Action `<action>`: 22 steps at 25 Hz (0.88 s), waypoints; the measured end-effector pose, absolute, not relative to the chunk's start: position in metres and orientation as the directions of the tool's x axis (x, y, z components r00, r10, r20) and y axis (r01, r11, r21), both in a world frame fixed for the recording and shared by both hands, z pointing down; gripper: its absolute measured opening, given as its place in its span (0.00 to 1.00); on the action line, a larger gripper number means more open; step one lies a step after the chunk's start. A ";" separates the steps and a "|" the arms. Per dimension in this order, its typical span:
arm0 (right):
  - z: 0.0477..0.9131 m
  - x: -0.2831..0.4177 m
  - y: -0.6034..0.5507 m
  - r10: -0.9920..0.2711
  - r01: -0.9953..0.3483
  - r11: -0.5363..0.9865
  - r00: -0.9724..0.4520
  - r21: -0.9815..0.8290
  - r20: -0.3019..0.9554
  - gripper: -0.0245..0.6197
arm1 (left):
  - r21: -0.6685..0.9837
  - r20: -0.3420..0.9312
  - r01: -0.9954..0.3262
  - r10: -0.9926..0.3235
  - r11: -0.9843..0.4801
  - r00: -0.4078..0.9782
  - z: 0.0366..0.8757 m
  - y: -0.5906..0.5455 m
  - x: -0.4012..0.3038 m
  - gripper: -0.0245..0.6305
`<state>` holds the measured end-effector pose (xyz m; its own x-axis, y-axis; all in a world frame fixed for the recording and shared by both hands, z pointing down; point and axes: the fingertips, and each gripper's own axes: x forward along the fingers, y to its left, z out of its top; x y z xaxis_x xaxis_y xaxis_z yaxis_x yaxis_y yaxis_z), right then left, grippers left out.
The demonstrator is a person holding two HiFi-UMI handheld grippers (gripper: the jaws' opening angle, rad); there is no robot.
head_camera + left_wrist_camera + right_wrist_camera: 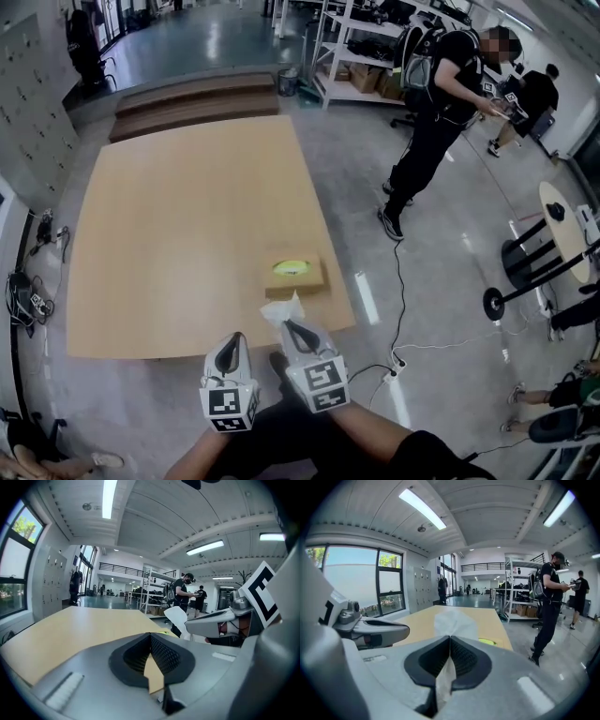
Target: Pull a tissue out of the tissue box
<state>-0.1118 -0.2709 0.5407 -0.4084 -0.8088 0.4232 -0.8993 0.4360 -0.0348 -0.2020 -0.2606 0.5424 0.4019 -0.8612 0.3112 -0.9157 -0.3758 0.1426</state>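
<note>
Head view: the tissue box (294,277) sits near the close edge of the wooden table (187,234), its yellow-green slot facing up. My right gripper (292,328) hangs just this side of it, clenched on a white tissue (284,309) that sticks out past the jaw tips. Nothing trails back to the slot that I can see, so I judge the pull is as good as done. My left gripper (234,342) hovers just beside the right one, off the table's edge.

Left gripper view: my jaws are pressed together with nothing between them, only the tan tabletop showing through the gap below. The tissue (177,618) shows off to the right, at the nose of my other gripper.

Right gripper view: the jaws are pinched on the tissue (454,623), which runs down through them and fans up ahead. The box slot lies beyond, apart from the sheet. Next move, I reckon: lift clear without loosening, then set the sheet down.
</note>
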 end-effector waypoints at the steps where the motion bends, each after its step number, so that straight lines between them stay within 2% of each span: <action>1: 0.540 -0.113 -0.257 -0.813 -0.902 0.430 -0.405 -0.037 0.418 0.04 | 0.144 0.306 -0.911 -0.858 -0.387 0.413 0.541 -0.249 -0.202 0.07; 9: 0.529 -0.122 -0.163 -0.838 -0.922 0.385 -0.369 -0.042 0.403 0.04 | 0.151 0.287 -0.880 -0.832 -0.450 0.475 0.532 -0.167 -0.212 0.07; 22: 0.511 -0.089 -0.112 -0.858 -0.926 0.379 -0.351 0.000 0.374 0.04 | 0.167 0.235 -0.869 -0.837 -0.465 0.493 0.518 -0.113 -0.187 0.07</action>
<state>-0.0890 -0.1117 0.5106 -0.3510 -0.8584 0.3742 -0.9255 0.3786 0.0004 -0.1866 -0.1132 0.5182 0.4934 -0.8375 0.2350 -0.8693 -0.4652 0.1672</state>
